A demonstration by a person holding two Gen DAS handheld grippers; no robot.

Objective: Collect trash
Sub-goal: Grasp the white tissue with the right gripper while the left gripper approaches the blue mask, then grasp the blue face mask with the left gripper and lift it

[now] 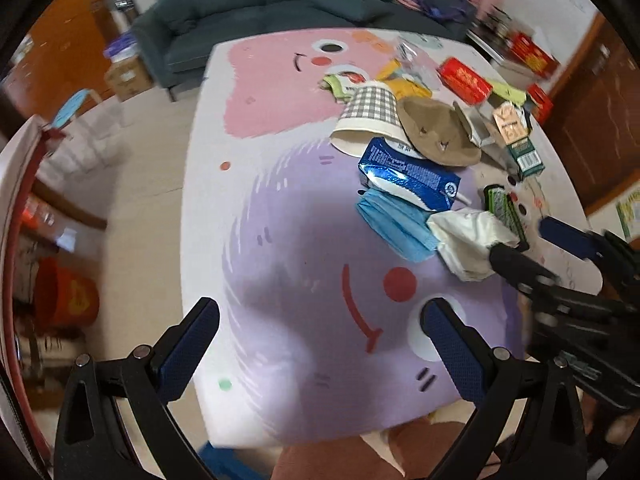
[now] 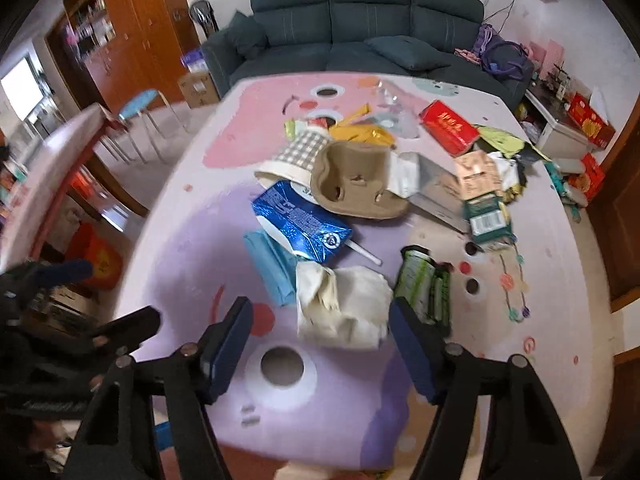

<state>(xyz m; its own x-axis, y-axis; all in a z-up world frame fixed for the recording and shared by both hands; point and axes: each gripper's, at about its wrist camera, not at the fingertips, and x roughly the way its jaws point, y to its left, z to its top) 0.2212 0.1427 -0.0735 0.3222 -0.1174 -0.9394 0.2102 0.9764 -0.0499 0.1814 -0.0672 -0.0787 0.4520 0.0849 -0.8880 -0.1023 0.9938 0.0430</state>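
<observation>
A crumpled white tissue (image 2: 344,308) lies on the purple part of the tablecloth (image 2: 192,248), and my right gripper (image 2: 320,310) stands open around it. Its right pad is close beside the tissue; its left pad is well apart. In the left wrist view that gripper (image 1: 518,237) comes in from the right at the tissue (image 1: 468,240). My left gripper (image 1: 322,308) hangs open over bare cloth, nothing between its fingers. Behind the tissue lie a blue face mask (image 2: 268,272), a blue foil carton (image 2: 300,228), a green packet (image 2: 424,284), a checked paper cup (image 2: 296,156) and a brown cardboard cup holder (image 2: 356,184).
More litter sits farther back: a red box (image 2: 448,126), a green and white box (image 2: 486,216), yellow wrappers (image 2: 364,132). A red bucket (image 1: 66,292) stands on the floor left of the table. A dark sofa (image 2: 360,24) is beyond the far edge.
</observation>
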